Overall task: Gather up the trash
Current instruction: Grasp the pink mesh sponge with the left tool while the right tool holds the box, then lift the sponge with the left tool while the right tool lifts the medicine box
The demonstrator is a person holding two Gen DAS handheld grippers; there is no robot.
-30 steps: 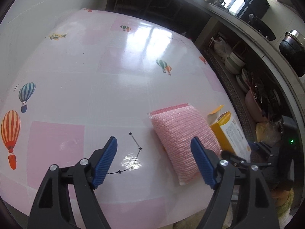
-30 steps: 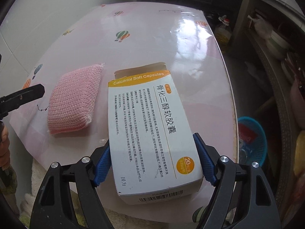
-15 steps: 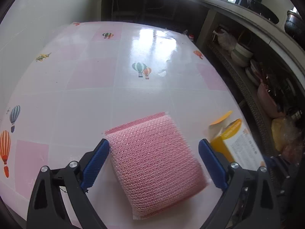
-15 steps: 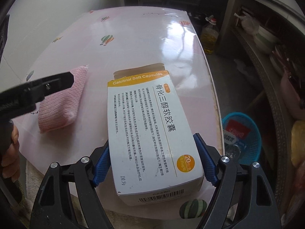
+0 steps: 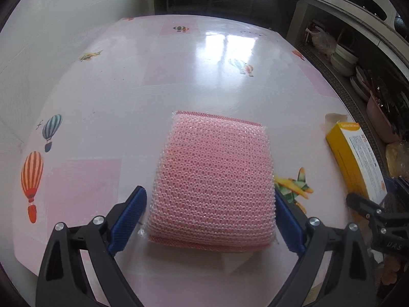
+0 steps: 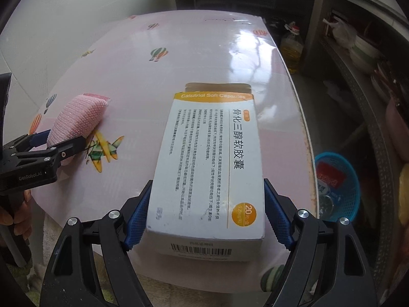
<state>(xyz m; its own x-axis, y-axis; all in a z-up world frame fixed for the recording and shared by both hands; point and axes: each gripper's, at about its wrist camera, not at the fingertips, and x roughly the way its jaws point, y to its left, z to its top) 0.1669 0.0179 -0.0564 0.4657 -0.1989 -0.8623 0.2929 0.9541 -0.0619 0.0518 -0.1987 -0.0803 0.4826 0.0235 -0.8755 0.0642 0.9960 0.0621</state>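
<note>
The pink mesh scouring pad in clear wrap (image 5: pixel 212 181) lay flat on your pink balloon-print tabletop (image 5: pixel 179 76); your left gripper (image 5: pixel 211 212) straddled its near end, jaws spread wide, having just been opening, pads beside but not squeezing it; the white and yellow cardboard capsule box (image 6: pixel 209 163) lay between your right gripper (image 6: pixel 205 216) pads, jaws apart; whether they pressed it, you couldn't tell; a blue plastic basket (image 6: pixel 337 186) stood on the floor beyond the table edge.

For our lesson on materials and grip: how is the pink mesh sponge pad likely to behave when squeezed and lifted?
The pink mesh sponge pad looks puffy, so it would probably squash between the pads rather than stay stiff. Its knitted mesh looks rough, so slipping seems unlikely. It lies flat on the table, so it should not roll, and it is probably light.
</note>
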